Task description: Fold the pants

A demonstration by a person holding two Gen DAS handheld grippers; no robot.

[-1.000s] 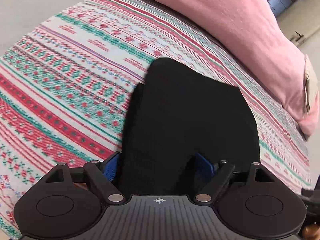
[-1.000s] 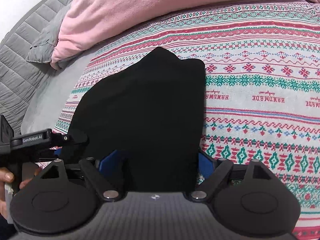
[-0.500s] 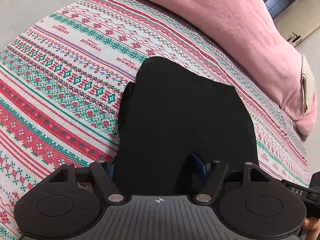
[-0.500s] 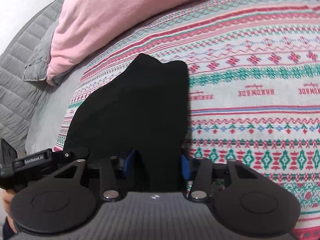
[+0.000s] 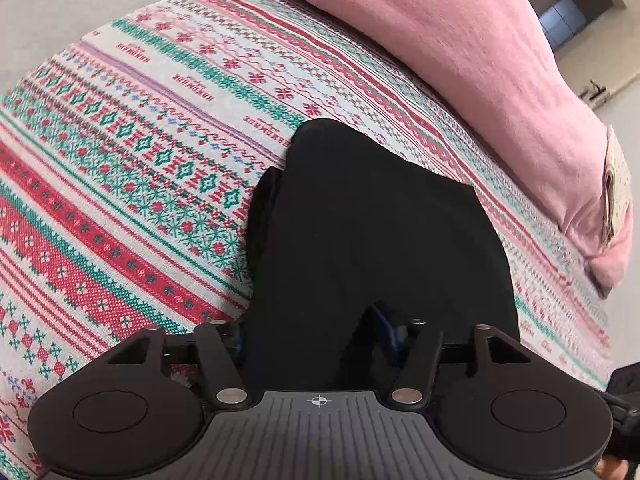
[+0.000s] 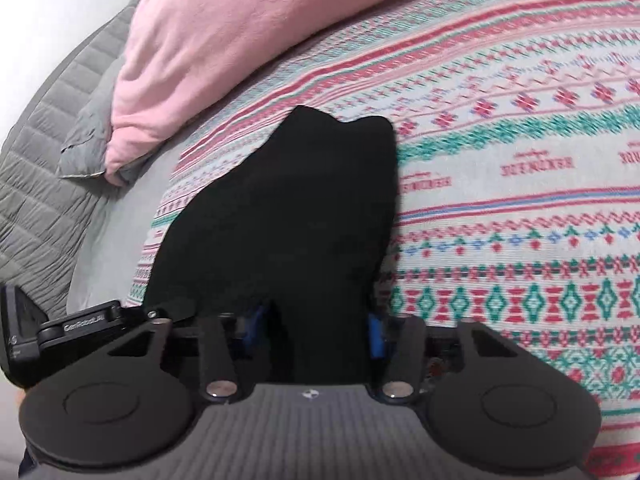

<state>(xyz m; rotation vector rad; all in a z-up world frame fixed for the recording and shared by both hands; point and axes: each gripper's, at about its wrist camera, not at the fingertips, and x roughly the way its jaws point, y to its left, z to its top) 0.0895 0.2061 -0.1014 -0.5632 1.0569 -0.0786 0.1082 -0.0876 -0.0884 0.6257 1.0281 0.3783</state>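
Likely bedroom – patterned bedspread (image 5: 160, 160), pink duvet (image 5: 460, 60)

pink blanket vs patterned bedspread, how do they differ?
The pink blanket is plain, with no print; the patterned bedspread carries red and green knit-style bands with "HANDMADE" lettering. The pink blanket is bunched into a thick roll along the far side; the patterned bedspread lies spread flat. The black pants rest on the patterned bedspread, not on the pink blanket. Both are soft bedding on the same bed.

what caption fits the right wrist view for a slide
Right gripper closing on the near edge of black pants lying on a patterned bedspread.
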